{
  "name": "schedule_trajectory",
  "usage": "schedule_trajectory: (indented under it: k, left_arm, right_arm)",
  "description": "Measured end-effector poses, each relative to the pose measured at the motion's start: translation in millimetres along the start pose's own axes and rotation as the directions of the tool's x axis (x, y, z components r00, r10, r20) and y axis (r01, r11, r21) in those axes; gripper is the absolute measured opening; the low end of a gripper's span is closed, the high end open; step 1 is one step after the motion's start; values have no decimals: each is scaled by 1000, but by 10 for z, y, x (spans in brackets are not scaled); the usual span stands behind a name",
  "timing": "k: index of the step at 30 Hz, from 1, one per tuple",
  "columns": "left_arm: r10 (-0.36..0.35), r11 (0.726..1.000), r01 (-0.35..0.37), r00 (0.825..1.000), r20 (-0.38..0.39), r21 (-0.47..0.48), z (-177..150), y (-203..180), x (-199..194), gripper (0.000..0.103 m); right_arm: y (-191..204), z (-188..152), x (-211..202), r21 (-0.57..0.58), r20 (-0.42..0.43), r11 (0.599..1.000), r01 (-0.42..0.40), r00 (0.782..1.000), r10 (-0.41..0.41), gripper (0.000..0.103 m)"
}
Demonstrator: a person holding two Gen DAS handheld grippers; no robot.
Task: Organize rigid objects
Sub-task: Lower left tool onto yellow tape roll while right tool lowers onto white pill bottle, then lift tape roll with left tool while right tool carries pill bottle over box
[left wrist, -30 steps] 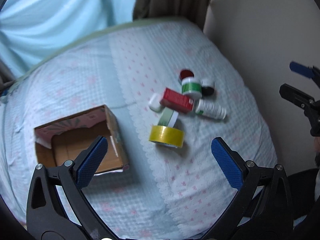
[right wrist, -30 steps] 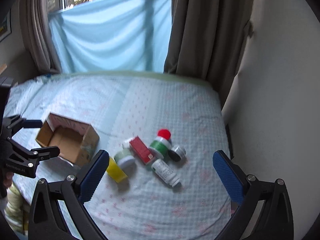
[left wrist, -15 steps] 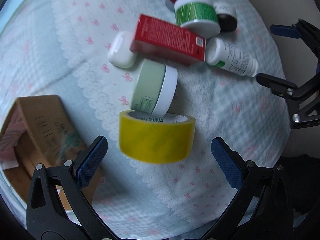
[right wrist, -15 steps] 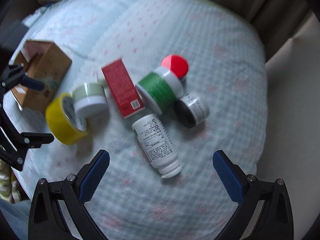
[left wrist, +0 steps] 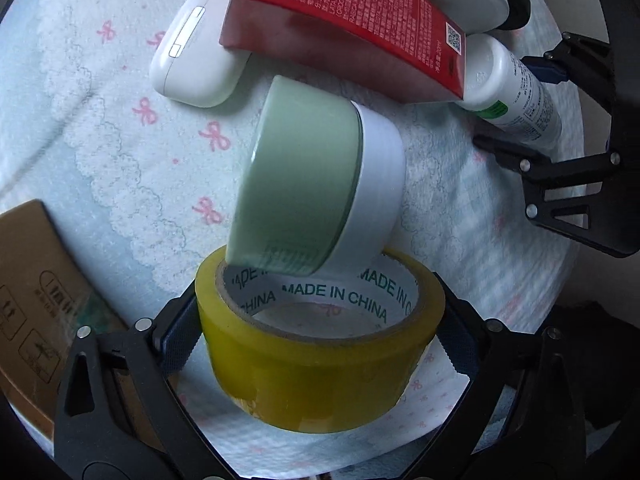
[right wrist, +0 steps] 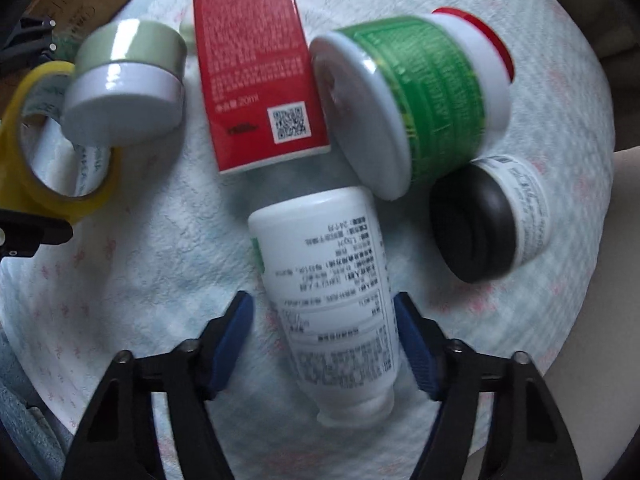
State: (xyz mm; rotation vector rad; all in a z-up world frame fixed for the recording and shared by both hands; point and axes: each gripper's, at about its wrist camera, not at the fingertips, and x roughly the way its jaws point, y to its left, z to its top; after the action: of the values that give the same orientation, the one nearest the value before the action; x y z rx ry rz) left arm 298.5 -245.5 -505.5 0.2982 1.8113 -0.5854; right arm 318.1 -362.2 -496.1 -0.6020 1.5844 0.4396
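- The tape [left wrist: 320,356], a yellow roll, is lying on the bedcover [left wrist: 120,152] between the fingers of the left gripper [left wrist: 316,340]. The blue pads are close at both sides of the roll, but whether they press it already cannot be told; the roll is not seen lifted.
- The pale green jar [left wrist: 316,192] is leaning with its edge on the top rim of the tape, so it will probably tip when the tape is taken away.
- The white bottle [right wrist: 332,288] is lying on its side between the fingers of the right gripper [right wrist: 324,344]. A gap is seen at the left finger, and the right finger is just beside the bottle or touching it, so the bottle is judged as not grasped yet.
- Just beyond these, the red box [right wrist: 256,68], the green tub [right wrist: 420,96] with a red lid, the small dark jar [right wrist: 496,216] and the white case [left wrist: 196,52] are lying together in one untidy group, some of them touching.
- The cardboard box [left wrist: 36,296] is seen at the left edge of the left view, near the tape. Its inside is not shown, so what it holds cannot be told.
- It is judged that the task is near its beginning: all seven objects seen are on the bedcover, none is seen put away, and only the first two grasps are being prepared.
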Motion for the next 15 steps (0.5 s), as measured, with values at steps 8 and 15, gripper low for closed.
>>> schedule_trajectory:
  k: [8,15]
  left_arm:
    - [23,1000,-23,1000,11,13,-9,-28,-115,97]
    - [20,1000,-20,999,47,-11,-193,-117,-308,97]
  right_arm:
    - [-9,-20,116,-5,-1,999,40,999,-40,49]
    - [9,-71,41,75,8,997,23,1000,-24,48]
